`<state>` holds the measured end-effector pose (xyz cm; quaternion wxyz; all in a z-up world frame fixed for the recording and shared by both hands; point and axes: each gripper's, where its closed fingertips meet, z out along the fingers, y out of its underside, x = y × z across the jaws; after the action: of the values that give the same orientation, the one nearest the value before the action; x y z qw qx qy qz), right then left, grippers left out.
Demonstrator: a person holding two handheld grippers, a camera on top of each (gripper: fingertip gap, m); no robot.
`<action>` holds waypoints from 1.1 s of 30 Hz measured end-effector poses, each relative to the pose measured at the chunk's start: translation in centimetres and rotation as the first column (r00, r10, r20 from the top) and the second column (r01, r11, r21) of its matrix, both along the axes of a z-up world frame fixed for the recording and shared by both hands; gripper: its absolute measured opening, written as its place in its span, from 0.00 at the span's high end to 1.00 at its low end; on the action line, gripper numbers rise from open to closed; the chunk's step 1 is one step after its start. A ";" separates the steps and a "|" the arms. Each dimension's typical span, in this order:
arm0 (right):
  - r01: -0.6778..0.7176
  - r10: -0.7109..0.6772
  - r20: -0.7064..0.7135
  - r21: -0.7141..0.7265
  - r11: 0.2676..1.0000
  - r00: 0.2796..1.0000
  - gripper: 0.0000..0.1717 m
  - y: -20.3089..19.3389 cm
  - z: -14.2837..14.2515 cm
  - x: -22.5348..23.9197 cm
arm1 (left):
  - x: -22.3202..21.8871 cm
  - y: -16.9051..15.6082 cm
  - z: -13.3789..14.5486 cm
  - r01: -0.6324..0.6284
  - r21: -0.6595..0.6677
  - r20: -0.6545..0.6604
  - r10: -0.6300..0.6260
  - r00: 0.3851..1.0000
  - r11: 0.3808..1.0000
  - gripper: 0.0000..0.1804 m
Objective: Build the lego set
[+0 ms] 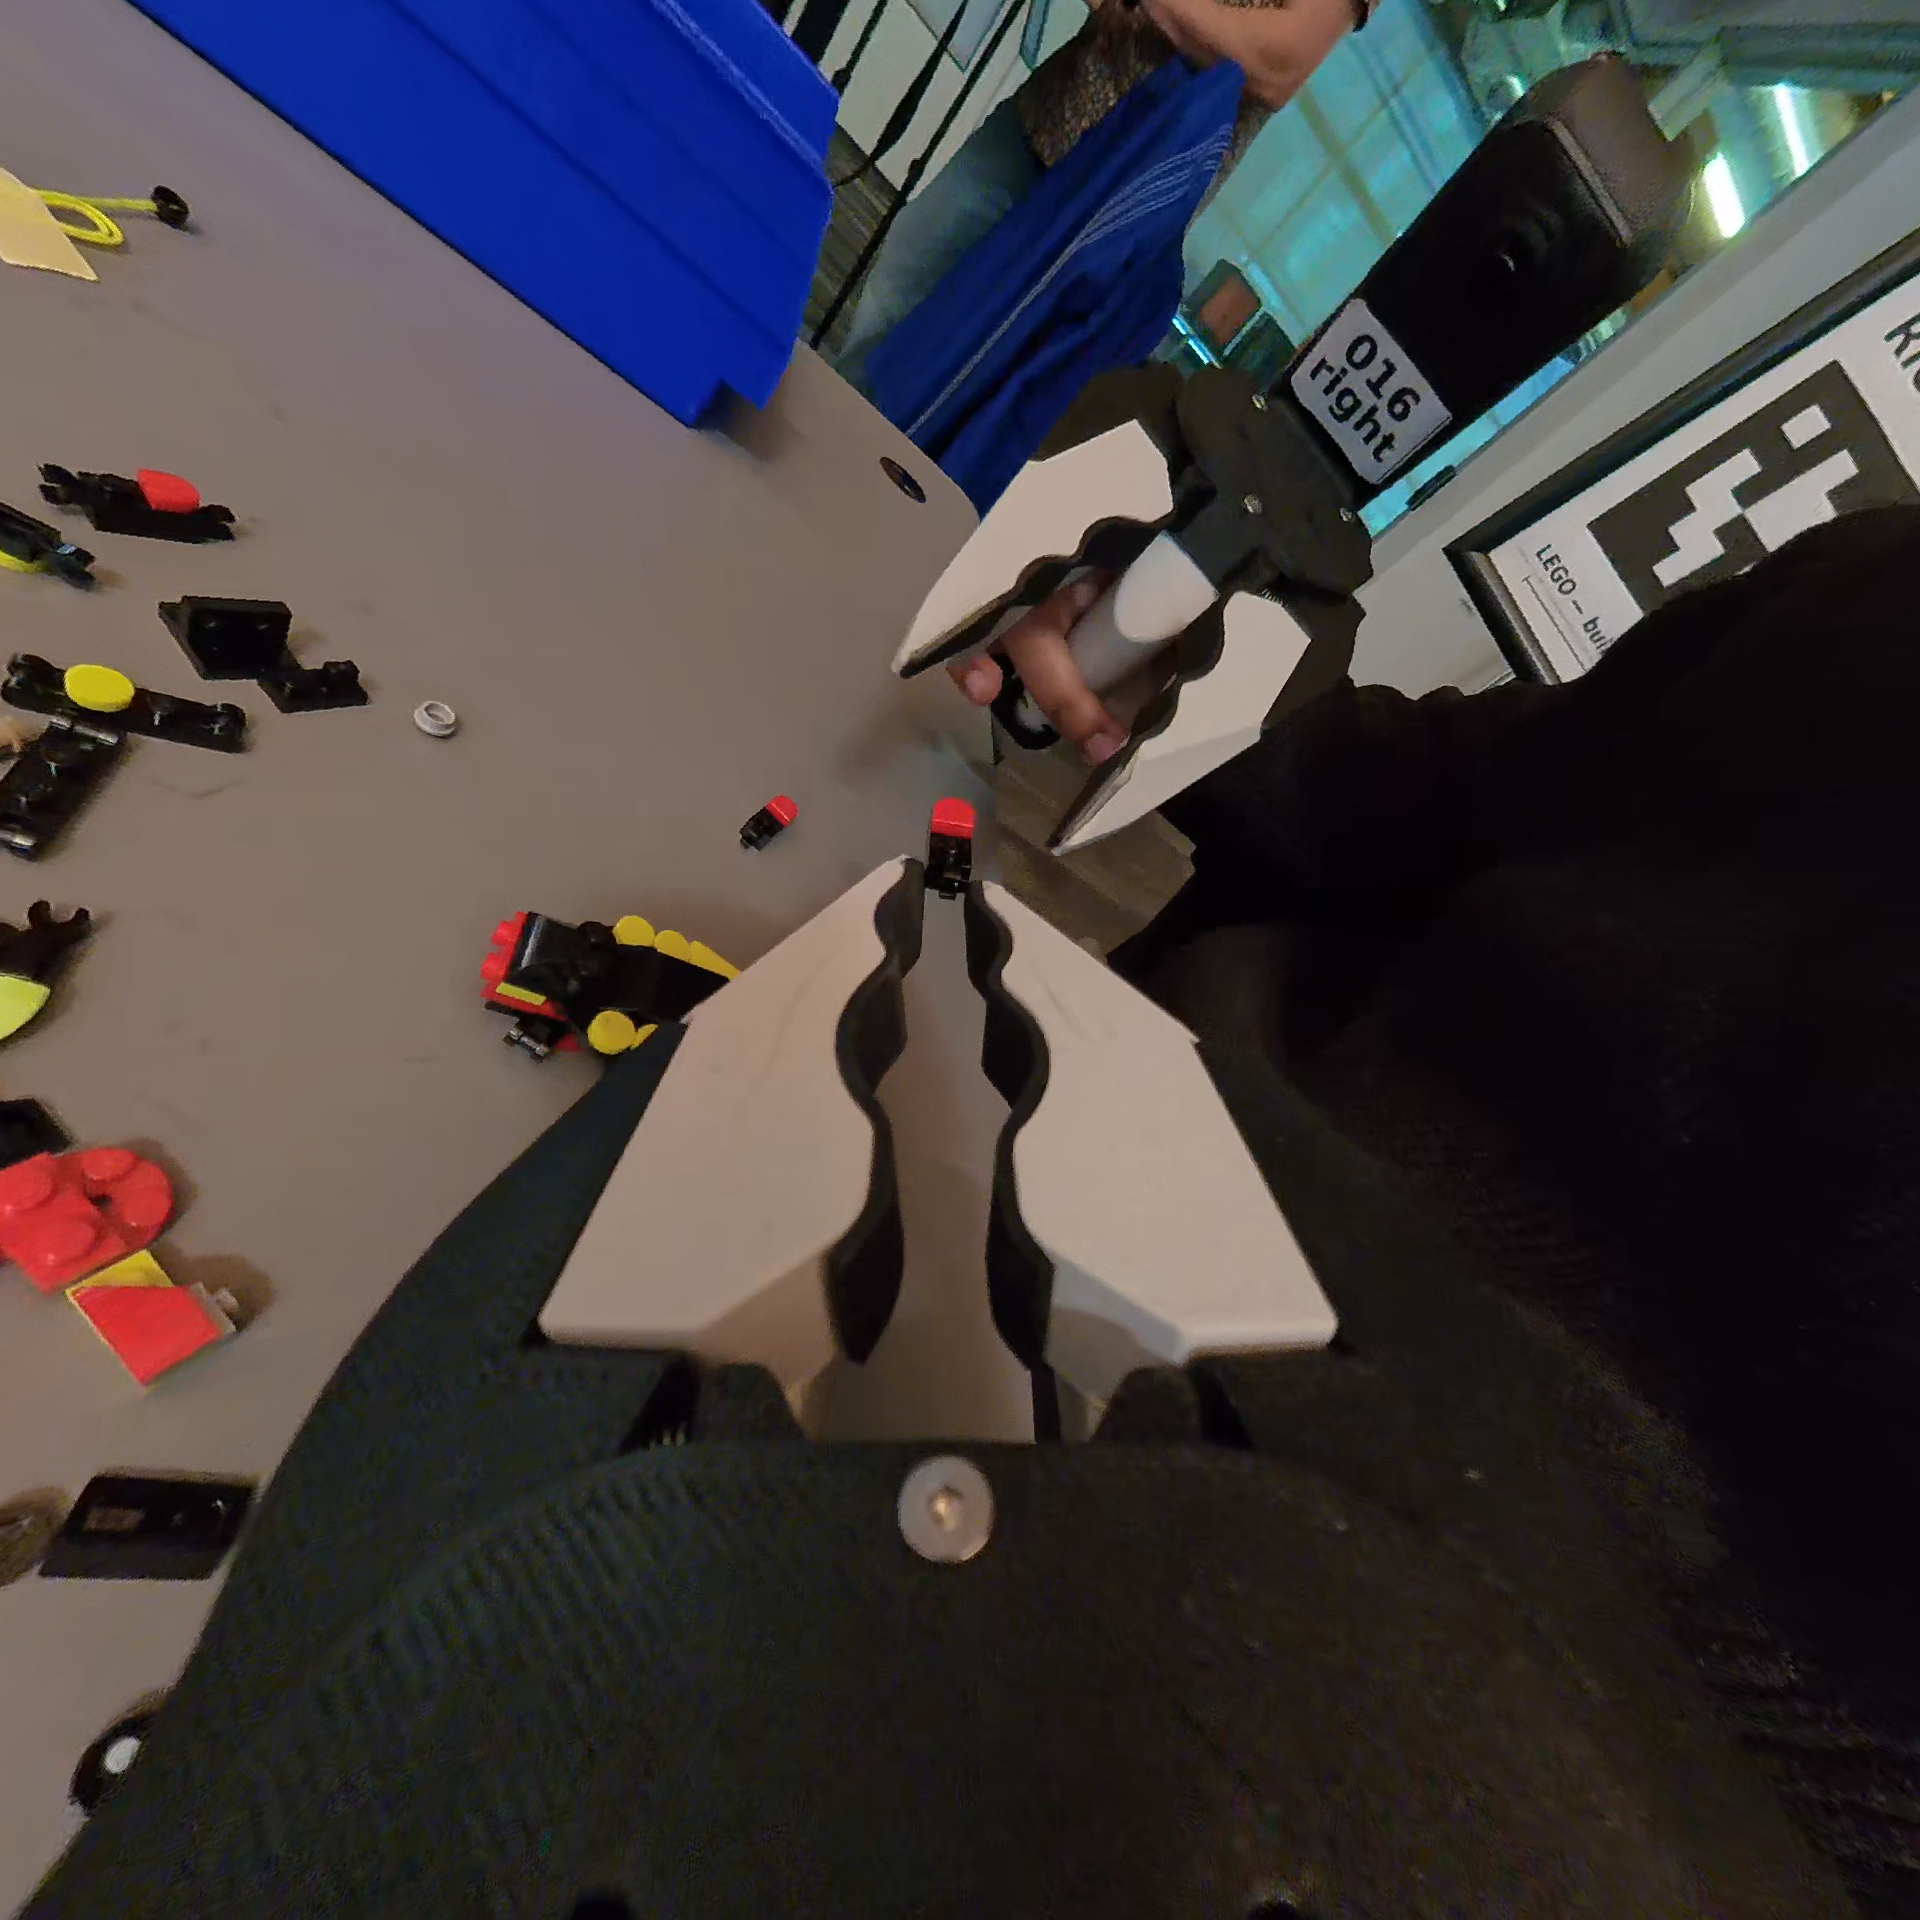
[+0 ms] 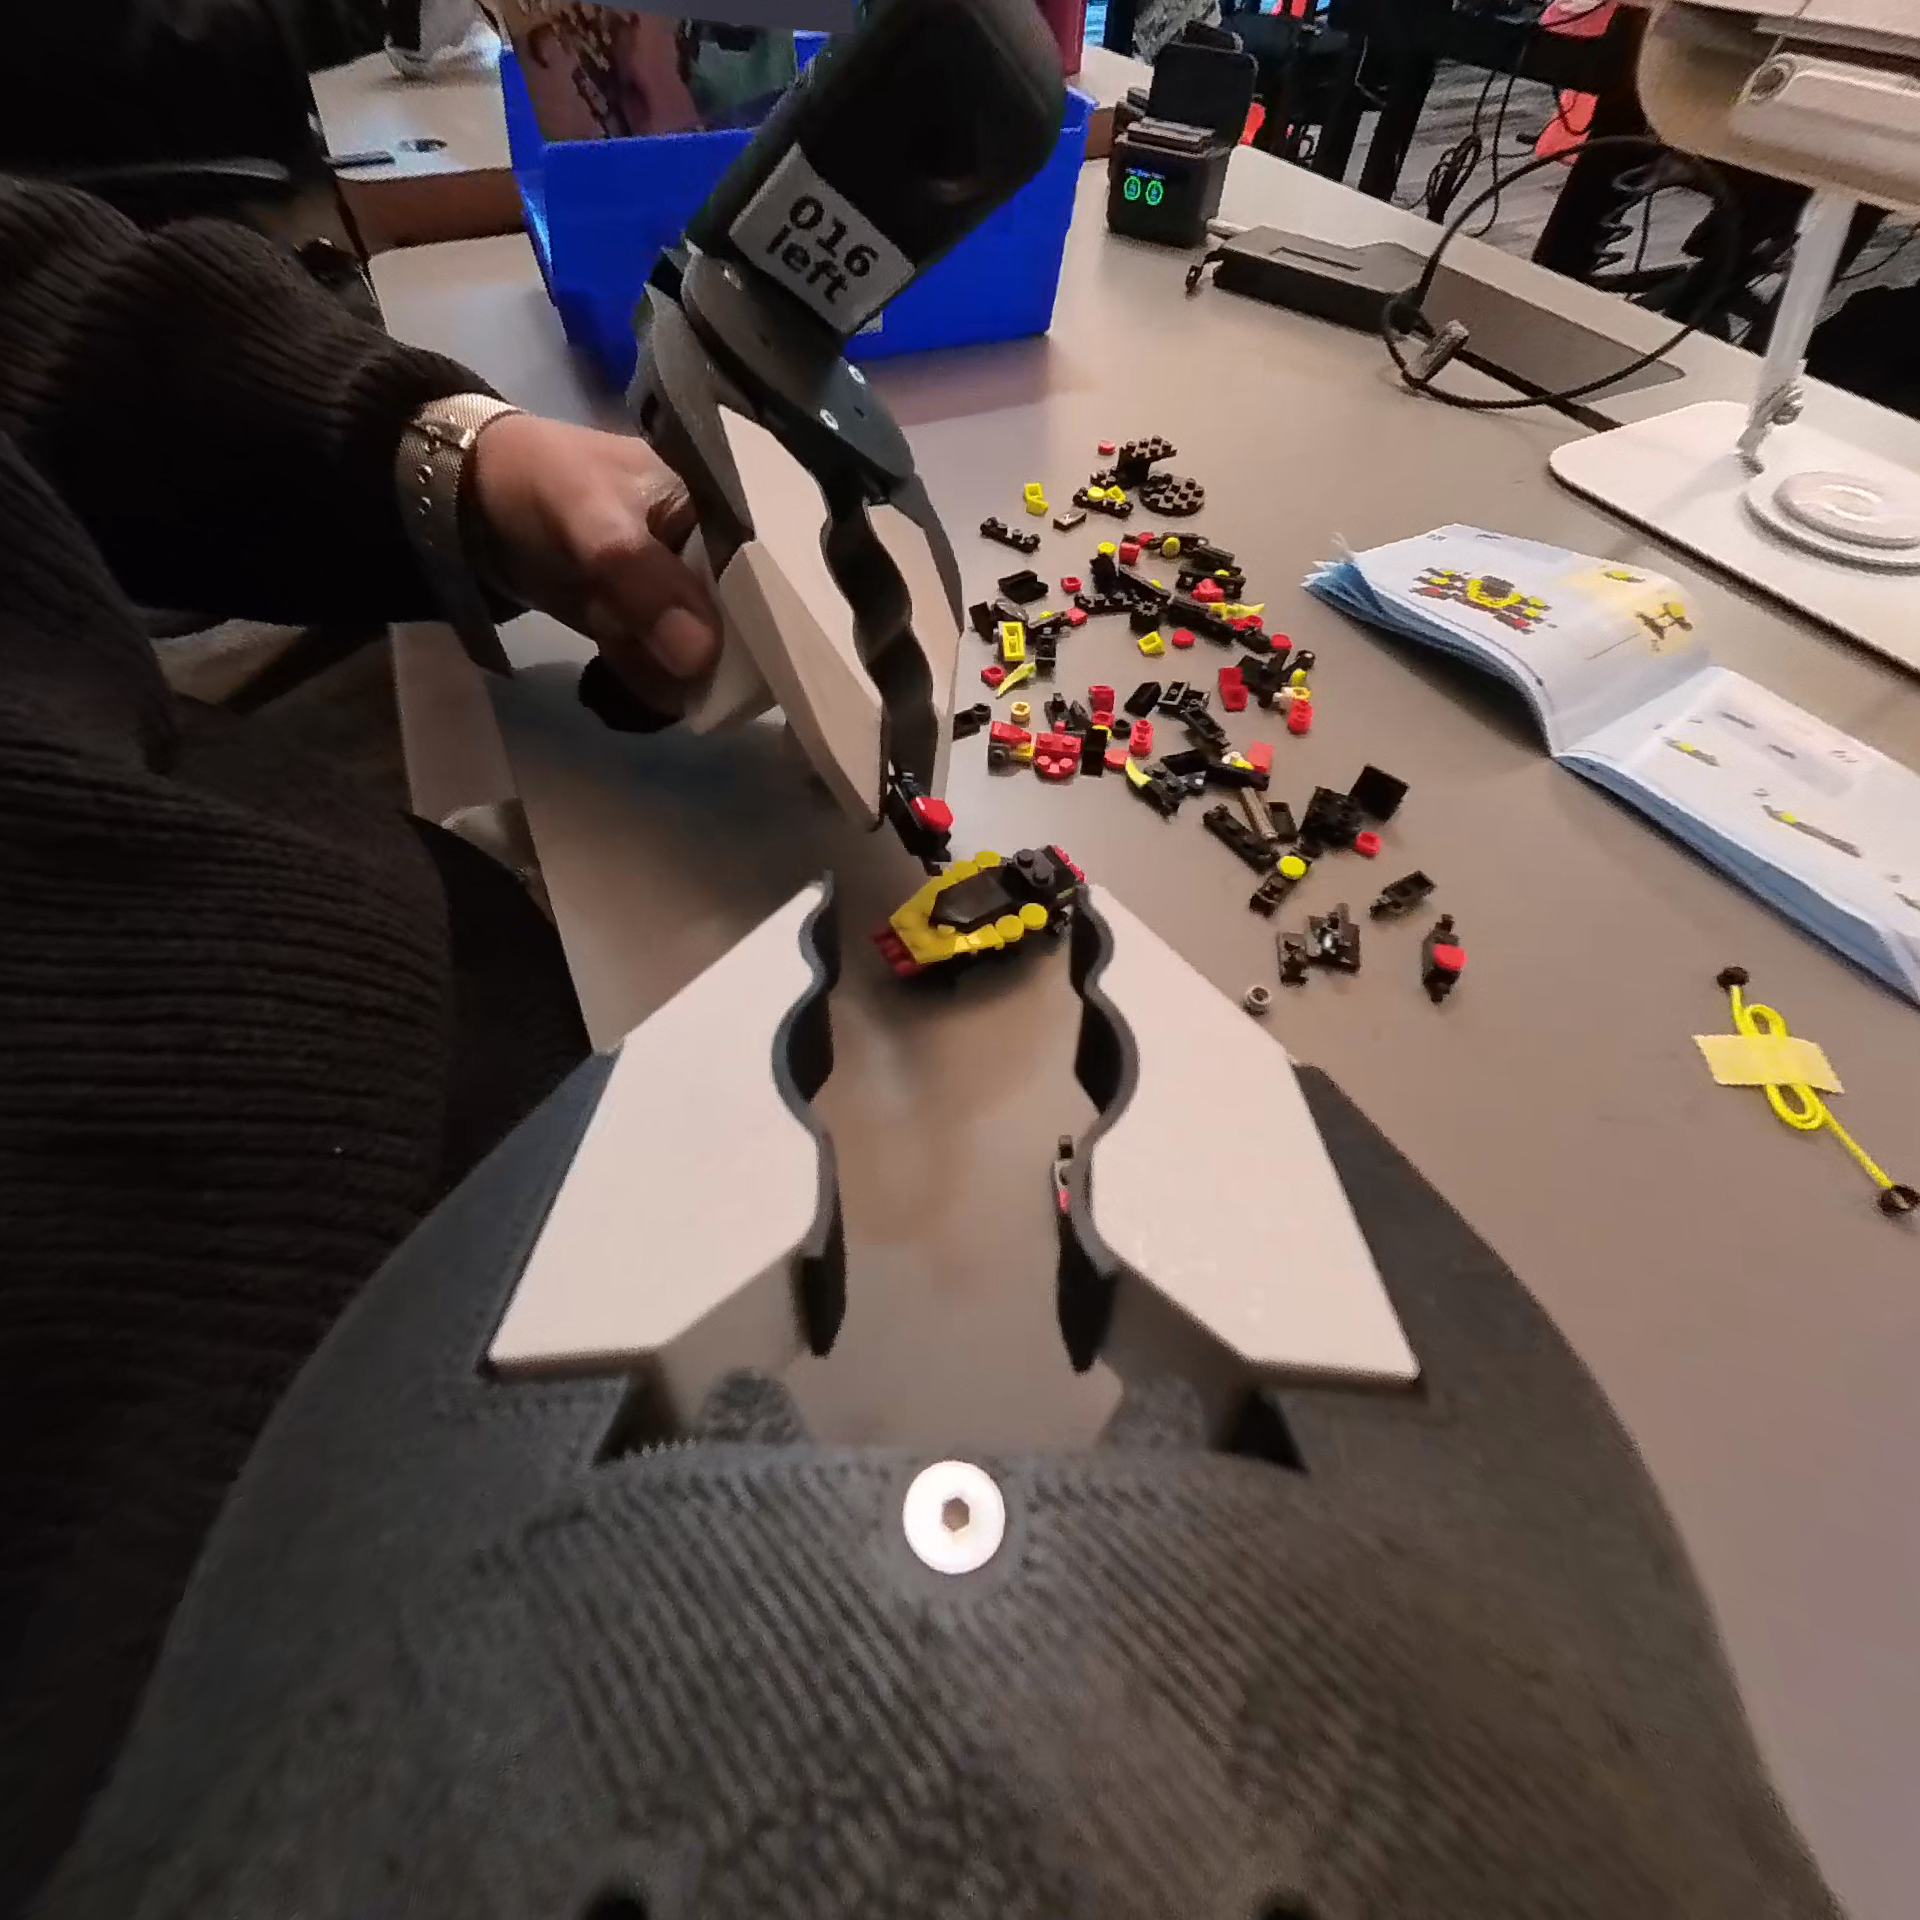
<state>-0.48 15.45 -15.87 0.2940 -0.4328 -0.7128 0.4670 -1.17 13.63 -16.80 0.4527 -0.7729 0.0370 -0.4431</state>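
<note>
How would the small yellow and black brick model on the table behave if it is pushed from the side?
The brick model looks light and would probably slide on the smooth table. Being low and flat, it seems unlikely to tip. Its small studded-on pieces might pop off under a hard push.

On the surface (image 2: pixel 1351 1195), in the right wrist view, a small brick model (image 2: pixel 977 909) lies between the spread tips of the right tongs (image 2: pixel 951 904), its far end close by the right tip. At 11 o'clock from the model, just above it, the left tongs (image 2: pixel 909 805) pinch a small brick piece (image 2: pixel 920 821). Loose bricks (image 2: pixel 1164 665) are scattered at 1 o'clock, a booklet (image 2: pixel 1621 675) lies at 2 o'clock, a bin (image 2: pixel 623 229) stands behind at 11 o'clock, and a cord (image 2: pixel 1797 1091) lies at 3 o'clock.
</note>
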 end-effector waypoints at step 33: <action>-0.068 0.097 0.116 -0.235 0.970 0.988 0.88 -1.2 -0.7 0.6 | 1.8 -0.4 -0.4 0.087 -0.020 0.014 -0.087 0.996 0.996 0.97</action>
<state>0.10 14.27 -16.55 0.1764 -0.4625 -0.6885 0.5300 0.63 13.27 -17.23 0.4250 -0.7723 0.0632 -0.4678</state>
